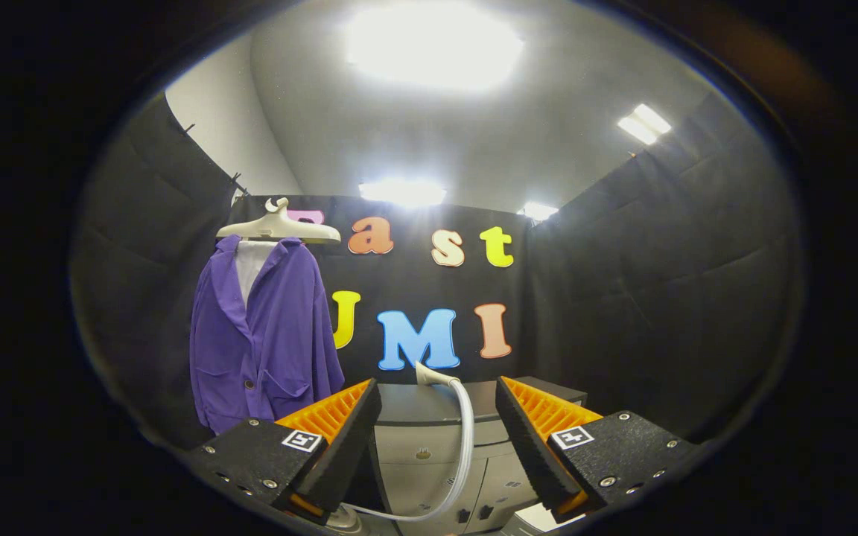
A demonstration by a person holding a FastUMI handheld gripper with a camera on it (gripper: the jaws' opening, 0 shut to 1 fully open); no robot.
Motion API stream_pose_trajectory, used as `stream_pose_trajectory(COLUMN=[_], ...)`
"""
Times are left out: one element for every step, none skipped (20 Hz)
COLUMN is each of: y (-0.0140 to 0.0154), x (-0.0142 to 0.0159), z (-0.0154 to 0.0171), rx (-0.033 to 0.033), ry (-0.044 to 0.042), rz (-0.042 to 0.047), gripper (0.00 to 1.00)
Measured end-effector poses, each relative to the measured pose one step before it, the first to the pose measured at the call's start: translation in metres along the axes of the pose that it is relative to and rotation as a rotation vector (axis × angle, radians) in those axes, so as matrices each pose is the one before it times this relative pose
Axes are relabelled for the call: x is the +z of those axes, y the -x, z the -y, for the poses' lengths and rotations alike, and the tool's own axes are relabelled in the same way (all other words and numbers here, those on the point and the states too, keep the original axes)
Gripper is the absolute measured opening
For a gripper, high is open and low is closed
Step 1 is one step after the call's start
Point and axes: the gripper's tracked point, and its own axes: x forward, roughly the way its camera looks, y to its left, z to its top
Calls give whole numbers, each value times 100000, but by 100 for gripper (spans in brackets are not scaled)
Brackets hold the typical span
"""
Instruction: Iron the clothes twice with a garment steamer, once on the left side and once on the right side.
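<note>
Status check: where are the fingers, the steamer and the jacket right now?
Gripper open, holding nothing. Steamer head on cabinet top just ahead between fingers, hose looping down. Purple jacket hanging on hanger, beyond left finger. Nothing in the way.

Matt purple cloth jacket (pixel 261 335); smooth plastic hanger (pixel 280 225); glossy hose (pixel 462 447).

No readable text or number appears; the gripper (pixel 436 439), its fingers (pixel 339 435) spread apart, bears small square coded markers, seemingly patterns rather than letters.
</note>
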Motion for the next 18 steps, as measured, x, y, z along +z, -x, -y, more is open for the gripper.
stream_pose_trajectory(y=[-848,-1028,-1227,-1236,-1413,-1494,-1587,-1544,-1530,-1444,-1414,-1424,-1281,-1220,-1249,-1355,-1480,-1379], x=[78,228,145,116,297,524,374,249,393,345,173,92,-144,-236,-256,-342,-545,-644], z=[-184,66,275,163,119,277,370,36,237,598,690,593,711,645,626,585,687,552], rx=[1449,1146,685,923,1360,998,714,2135,1605,651,371,464,241,246,185,448,256,687], ry=[-508,-443,-370,-380,-374,-494,-886,-1020,-699,-319,-25,76,-10,-85,-269,-68,-152,-477], rz=[128,467,232,-123,389,951,201,203,360,430,282,26,-307,-591,-442,-830,-1483,-2429], gripper=[95,95,95,95,95,95,95,95,95,95,95,95,95,95,95,95,95,95])
